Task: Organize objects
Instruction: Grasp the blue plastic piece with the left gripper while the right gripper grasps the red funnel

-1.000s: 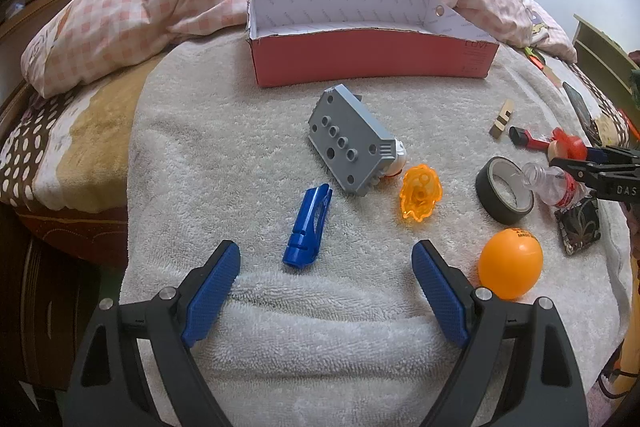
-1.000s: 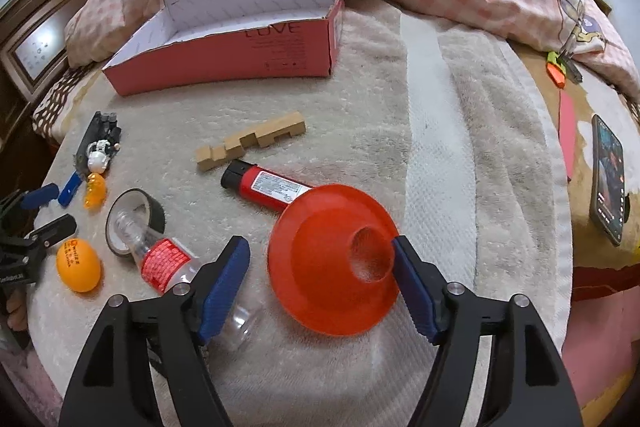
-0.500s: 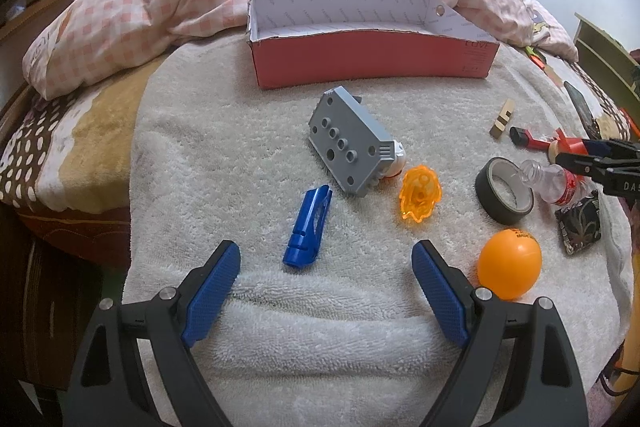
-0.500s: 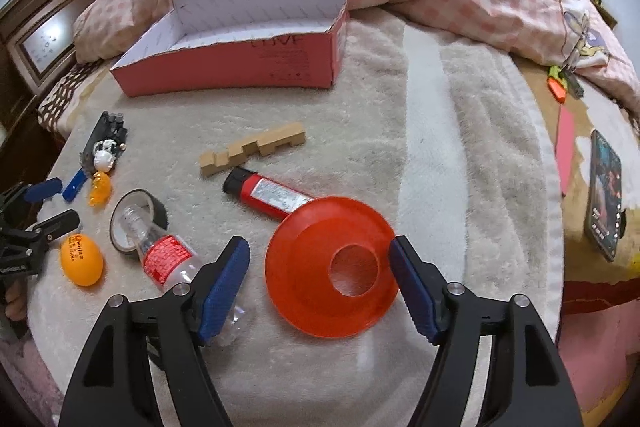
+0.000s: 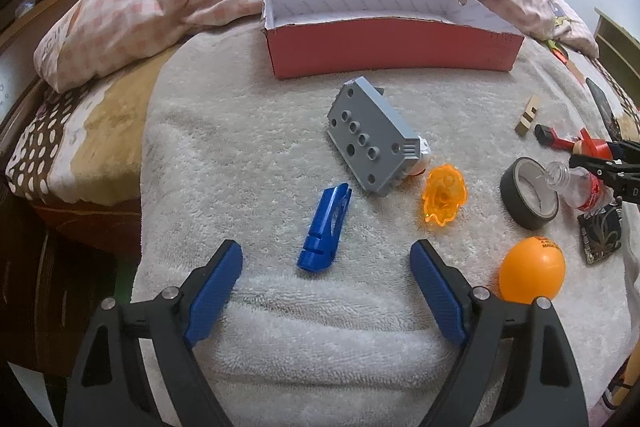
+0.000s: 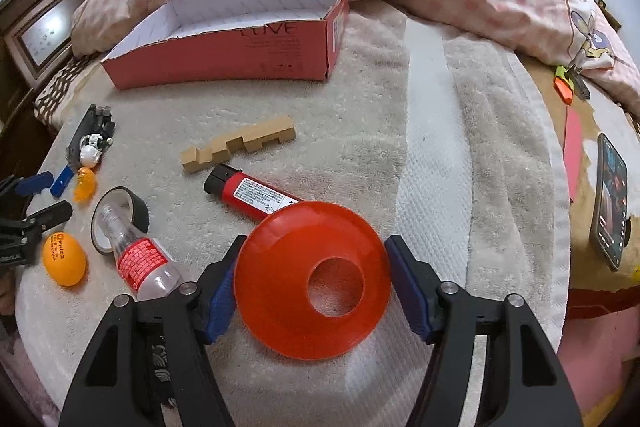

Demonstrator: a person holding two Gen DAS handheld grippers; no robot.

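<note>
Over on the left, the left gripper (image 5: 326, 267) hangs wide apart, empty, just short of the blue clip (image 5: 325, 227). The right gripper (image 6: 310, 281) brackets the red cone (image 6: 280, 291), not visibly clamping. Next, I'd guess: squeeze, lift, carry to the box (image 6: 224, 57).

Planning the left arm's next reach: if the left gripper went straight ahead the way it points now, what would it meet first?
Probably the blue plastic piece, lying on the towel just ahead of the open left gripper. Further along sits the grey block, then the red box. Height above the towel is unclear.
</note>
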